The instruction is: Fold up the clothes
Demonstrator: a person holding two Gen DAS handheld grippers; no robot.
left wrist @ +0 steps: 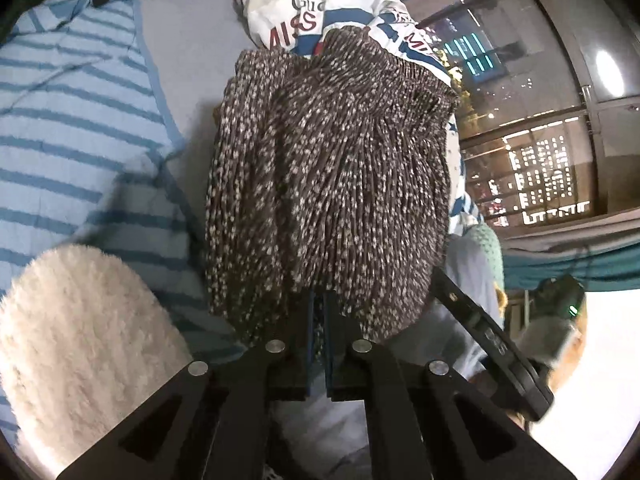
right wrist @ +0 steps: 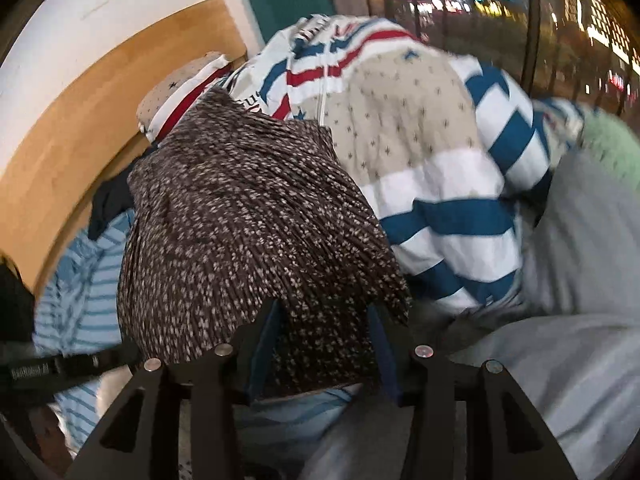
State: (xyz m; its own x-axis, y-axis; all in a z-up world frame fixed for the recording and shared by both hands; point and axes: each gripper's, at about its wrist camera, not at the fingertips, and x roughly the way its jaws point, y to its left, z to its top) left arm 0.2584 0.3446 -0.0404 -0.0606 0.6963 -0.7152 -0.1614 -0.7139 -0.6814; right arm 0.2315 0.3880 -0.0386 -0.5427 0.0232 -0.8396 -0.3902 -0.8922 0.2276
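Night-time city lights fill the window [left wrist: 552, 128] behind a bed heaped with laundry, and a wooden headboard [right wrist: 100, 120] curves along the far left in the right wrist view. I hold one brown speckled pleated garment [left wrist: 332, 184] between both hands. My left tongs [left wrist: 319, 312] are pressed together on its near edge, the cloth pinched between the blue pads. My right tongs [right wrist: 320, 320] stand partly apart with a thick bunch of the same fabric filling the gap, and the pads seem to press on it, so I judge it clamped there too. The garment hangs forward over a white, blue and red printed jacket [right wrist: 440, 160]; a light blue striped top [left wrist: 80, 140] lies to the left, and a fluffy cream piece [left wrist: 80, 340] sits near my left tongs.

I judge the step as lifting this garment clear of the pile and spreading it so it can be folded. Next I would draw the two tongs apart to pull the edge taut, then lay it flat on a bare part of the grey bedsheet [right wrist: 580, 340], keeping both grips firm so the slippery pleats do not slide out.
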